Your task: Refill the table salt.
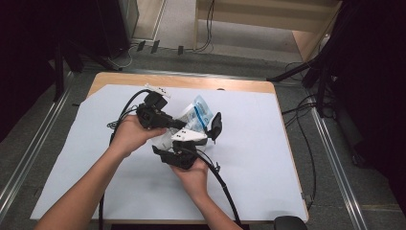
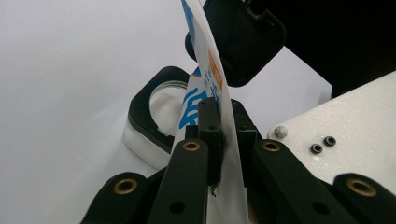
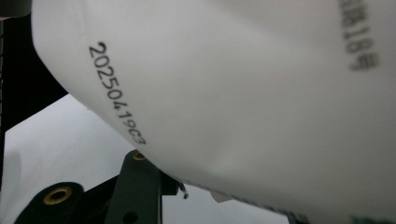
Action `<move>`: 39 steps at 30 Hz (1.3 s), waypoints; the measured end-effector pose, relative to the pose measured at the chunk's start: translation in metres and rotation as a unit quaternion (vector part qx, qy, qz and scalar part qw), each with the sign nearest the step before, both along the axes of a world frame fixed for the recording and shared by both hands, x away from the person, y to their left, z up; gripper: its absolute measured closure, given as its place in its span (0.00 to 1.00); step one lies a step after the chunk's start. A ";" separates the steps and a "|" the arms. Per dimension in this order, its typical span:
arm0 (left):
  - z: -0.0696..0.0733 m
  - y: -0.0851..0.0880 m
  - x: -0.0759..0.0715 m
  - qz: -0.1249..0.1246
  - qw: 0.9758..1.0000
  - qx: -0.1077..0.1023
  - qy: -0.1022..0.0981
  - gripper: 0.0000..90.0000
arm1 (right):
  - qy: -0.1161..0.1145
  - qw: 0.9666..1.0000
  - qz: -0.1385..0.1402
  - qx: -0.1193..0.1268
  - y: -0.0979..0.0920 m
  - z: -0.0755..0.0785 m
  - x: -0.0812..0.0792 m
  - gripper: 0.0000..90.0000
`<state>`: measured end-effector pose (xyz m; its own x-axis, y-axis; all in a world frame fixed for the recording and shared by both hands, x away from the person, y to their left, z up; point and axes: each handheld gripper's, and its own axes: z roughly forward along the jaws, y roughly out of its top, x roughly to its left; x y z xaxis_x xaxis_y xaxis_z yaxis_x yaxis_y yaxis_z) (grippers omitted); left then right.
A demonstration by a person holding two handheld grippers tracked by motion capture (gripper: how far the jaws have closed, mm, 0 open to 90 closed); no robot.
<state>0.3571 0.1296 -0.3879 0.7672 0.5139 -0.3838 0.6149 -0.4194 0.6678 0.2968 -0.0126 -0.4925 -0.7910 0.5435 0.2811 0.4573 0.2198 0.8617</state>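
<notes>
While your left hand-held gripper [image 2: 219,135] is pinching the edge of the white plastic pouch [image 1: 197,115] with its jaws pressed nearly together on the film, that thin strip is the one sure hold you have on it. The pouch is lifted off the white sheet [image 1: 72,158] on the worktop [image 1: 115,79], mid-table between your hands, blue print facing up in the high view. Right hand-held gripper [image 1: 201,134]: jaws partly spread around the other side of the pouch, one pad visible past its far edge, and its own view is so close on the date-stamped white face that I cannot tell whether the pads press on the film or merely straddle it. Risks as I judge them: the film is slick and the left pinch sits close to the edge, so a pull from the right side could slide it out of the left jaws. If the right pads are not biting, the pouch swings on one corner and twists. If both bite and you draw your hands apart too quickly, the film may tear unevenly or the contents spill onto the sheet. Cables [image 1: 220,182] trail close under your wrists and could snag.
</notes>
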 end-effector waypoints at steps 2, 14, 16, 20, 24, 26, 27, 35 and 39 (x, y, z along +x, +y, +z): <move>0.000 0.002 0.000 0.000 1.000 -0.003 0.001 0.98 | -0.004 1.000 -0.003 0.000 -0.001 0.000 -0.001 0.68; 0.001 0.008 0.000 -0.009 1.000 -0.018 0.001 0.97 | -0.020 1.000 -0.012 -0.003 -0.003 0.002 -0.003 0.68; 0.002 0.008 -0.001 -0.009 1.000 -0.021 0.000 0.97 | -0.021 1.000 -0.013 -0.003 -0.004 0.002 -0.003 0.68; 0.003 0.009 -0.001 -0.011 1.000 -0.019 -0.001 0.97 | -0.023 1.000 -0.015 -0.003 -0.004 0.002 -0.003 0.68; 0.003 0.009 -0.001 -0.013 1.000 -0.017 -0.002 0.97 | -0.024 0.999 -0.020 -0.007 -0.004 0.001 -0.002 0.68; 0.004 0.009 -0.002 -0.014 1.000 -0.014 -0.003 0.97 | -0.024 0.999 -0.021 -0.008 -0.005 0.000 -0.002 0.68; 0.005 0.009 -0.002 -0.016 1.000 -0.018 -0.001 0.97 | -0.024 0.999 -0.022 -0.007 -0.005 0.000 -0.003 0.68; 0.006 0.010 -0.002 -0.020 1.000 -0.017 -0.005 0.97 | -0.027 0.999 -0.027 -0.008 -0.007 0.000 -0.002 0.67; 0.007 0.012 -0.002 -0.021 1.000 -0.019 -0.009 0.97 | -0.028 0.999 -0.031 -0.009 -0.009 -0.001 -0.002 0.67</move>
<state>0.3550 0.1418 -0.3805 0.7948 0.4665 -0.3881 0.5850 -0.4188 0.6946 0.2952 -0.0215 -0.4931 -0.7703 0.5961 0.2264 0.4207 0.2083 0.8829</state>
